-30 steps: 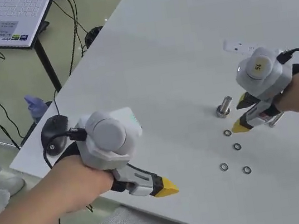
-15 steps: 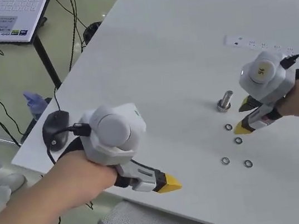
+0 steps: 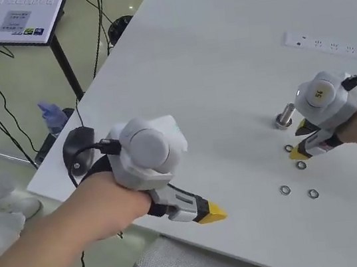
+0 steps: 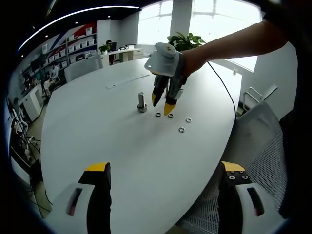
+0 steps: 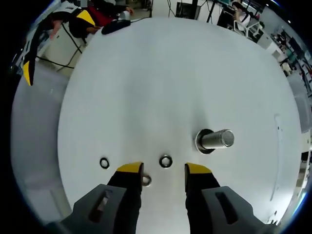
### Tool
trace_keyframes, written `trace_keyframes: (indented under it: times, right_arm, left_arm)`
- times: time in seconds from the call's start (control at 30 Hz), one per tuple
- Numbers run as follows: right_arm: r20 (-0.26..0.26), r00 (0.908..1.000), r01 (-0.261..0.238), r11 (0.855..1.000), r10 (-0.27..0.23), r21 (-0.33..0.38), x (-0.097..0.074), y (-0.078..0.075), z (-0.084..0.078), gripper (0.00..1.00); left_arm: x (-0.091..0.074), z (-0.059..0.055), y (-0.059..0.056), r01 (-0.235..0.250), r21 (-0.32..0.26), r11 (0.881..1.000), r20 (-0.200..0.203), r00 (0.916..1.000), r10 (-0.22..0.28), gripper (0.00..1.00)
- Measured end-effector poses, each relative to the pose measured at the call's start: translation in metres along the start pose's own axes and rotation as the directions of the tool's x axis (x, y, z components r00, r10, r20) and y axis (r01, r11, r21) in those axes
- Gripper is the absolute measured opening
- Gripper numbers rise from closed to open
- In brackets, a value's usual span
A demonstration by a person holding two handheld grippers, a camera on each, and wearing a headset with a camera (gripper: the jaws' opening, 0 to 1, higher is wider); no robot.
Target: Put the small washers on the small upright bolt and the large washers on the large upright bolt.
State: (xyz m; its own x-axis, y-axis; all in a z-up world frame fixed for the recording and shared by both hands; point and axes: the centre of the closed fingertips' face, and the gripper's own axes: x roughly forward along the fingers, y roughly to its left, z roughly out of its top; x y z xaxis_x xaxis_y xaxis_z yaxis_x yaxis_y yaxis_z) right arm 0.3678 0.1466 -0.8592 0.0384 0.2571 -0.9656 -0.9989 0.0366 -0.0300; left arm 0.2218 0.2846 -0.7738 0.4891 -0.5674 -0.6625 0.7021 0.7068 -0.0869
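- Silvery metal ring washers point(image 3: 285, 190), four of them, lie flat on the white tabletop point(image 3: 220, 53) in the head view, scattered just beside the upright grey steel bolt point(image 3: 285, 117). The right gripper point(image 3: 299, 142) hangs over the two washers nearest that bolt, its yellow tips apart and holding nothing. The left gripper point(image 3: 211, 214) waits well apart at the near edge of the table, also empty.
- From the left gripper view, that gripper's own yellow-tipped jaws stand wide apart with nothing but bare table between them. Across the table the right gripper point(image 4: 162, 104) points down between the bolt point(image 4: 142, 103) and the loose washers point(image 4: 181, 129).
- From the right gripper view, the right gripper point(image 5: 164, 169) has its jaws parted and empty. One washer point(image 5: 165, 161) lies just ahead of the gap between the tips. Another point(image 5: 146, 181) sits just beside the inner edge of one tip, and a third point(image 5: 104, 163) lies off to that jaw's outer side. The bolt point(image 5: 214, 140) stands on its head near the other jaw.
- The washers look thin, stiff and light, and their smooth metal probably slides easily on the slick tabletop. A pinch from above would best close across a ring's outer rim, one tip on each side. A loose or off-centre squeeze could flick the ring away. All four rings look much alike, so which size each one is cannot be told.
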Motion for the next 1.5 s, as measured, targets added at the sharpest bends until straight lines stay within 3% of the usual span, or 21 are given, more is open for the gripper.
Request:
trace_keyframes:
  times: [0.43, 0.5, 0.73, 0.83, 1.1, 1.33, 1.5]
  right_arm:
    - [0.004, 1.0000, 0.000, 1.000, 0.000, 0.007, 0.010, 0.000, -0.004, 0.34]
    - [0.005, 0.9996, -0.027, 0.999, 0.027, 0.026, 0.010, 0.005, -0.004, 0.31]
    - [-0.006, 0.9998, -0.021, 1.000, 0.021, 0.015, 0.010, 0.004, -0.003, 0.26]
    - [-0.019, 0.9997, -0.016, 1.000, 0.016, 0.008, 0.010, 0.004, -0.003, 0.20]
    - [-0.045, 0.9989, -0.011, 1.000, 0.011, 0.001, 0.012, 0.003, 0.000, 0.17]
    - [-0.104, 0.9946, -0.002, 1.000, -0.001, -0.024, 0.013, 0.001, 0.001, 0.14]
    - [-0.107, 0.9943, 0.000, 1.000, -0.001, -0.011, 0.011, -0.002, 0.001, 0.13]
  left_arm:
    - [0.007, 0.003, -0.001, 0.021, 0.013, 1.000, -0.005, 0.9998, -0.021, 0.91]
    - [0.008, 0.003, 0.000, 0.023, 0.011, 1.000, -0.004, 0.9997, -0.022, 0.90]
    - [0.010, 0.004, -0.001, 0.028, 0.010, 1.000, -0.005, 0.9996, -0.028, 0.90]
    - [0.010, 0.005, 0.000, 0.029, 0.013, 1.000, -0.006, 0.9996, -0.029, 0.89]
    - [0.011, 0.005, 0.001, 0.038, 0.015, 0.999, -0.007, 0.9993, -0.037, 0.89]
    - [0.014, 0.005, 0.003, 0.062, 0.032, 0.998, -0.016, 0.9980, -0.062, 0.87]
    - [0.016, 0.007, 0.006, 0.070, 0.037, 0.997, -0.016, 0.9974, -0.070, 0.87]
